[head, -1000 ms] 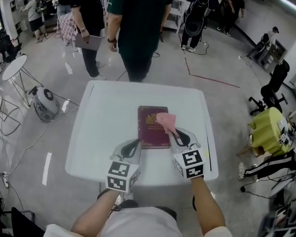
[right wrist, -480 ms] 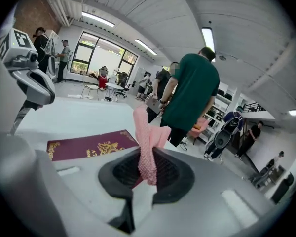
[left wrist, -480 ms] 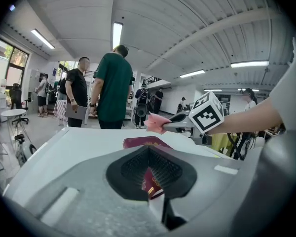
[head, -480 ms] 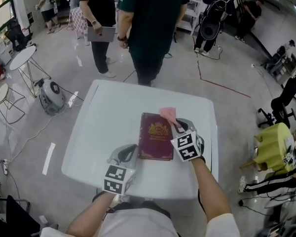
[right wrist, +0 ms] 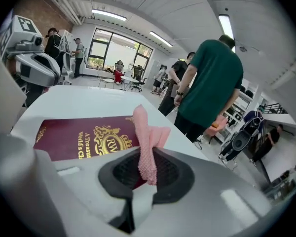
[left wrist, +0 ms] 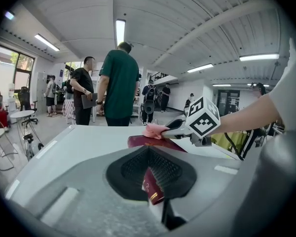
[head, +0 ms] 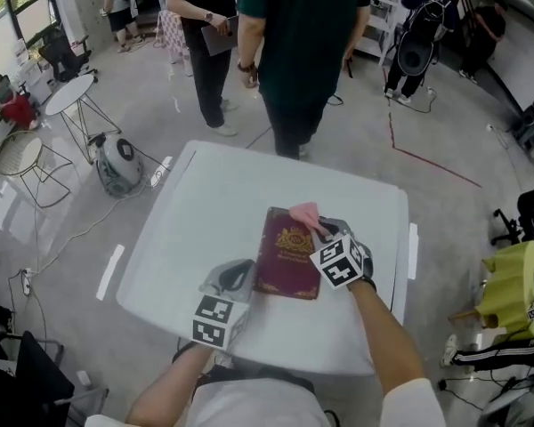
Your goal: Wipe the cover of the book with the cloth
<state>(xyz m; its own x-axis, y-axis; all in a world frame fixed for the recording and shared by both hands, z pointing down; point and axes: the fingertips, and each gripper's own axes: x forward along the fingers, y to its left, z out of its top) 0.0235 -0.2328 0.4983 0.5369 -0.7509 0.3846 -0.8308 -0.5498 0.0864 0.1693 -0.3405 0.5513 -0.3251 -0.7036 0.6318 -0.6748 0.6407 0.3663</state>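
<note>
A maroon book (head: 287, 254) with gold print lies flat on the white table (head: 205, 212). My left gripper (head: 242, 272) is shut on its near left corner; in the left gripper view that corner (left wrist: 152, 187) sits between the jaws. My right gripper (head: 323, 228) is shut on a pink cloth (head: 304, 213), which rests at the book's far right part. In the right gripper view the cloth (right wrist: 149, 141) stands up from the shut jaws over the cover (right wrist: 84, 136). The left gripper view shows the cloth (left wrist: 153, 130) lying on the book (left wrist: 138, 142).
A person in a green shirt (head: 298, 52) stands just past the table's far edge, with another person (head: 205, 43) beside. A round side table (head: 71, 96) and a grey device (head: 120, 163) are on the floor at the left. A yellow-covered seat (head: 507, 287) is at the right.
My right gripper has pushed the cloth along the cover toward the book's far right corner. The left gripper has stayed shut on the near corner.
</note>
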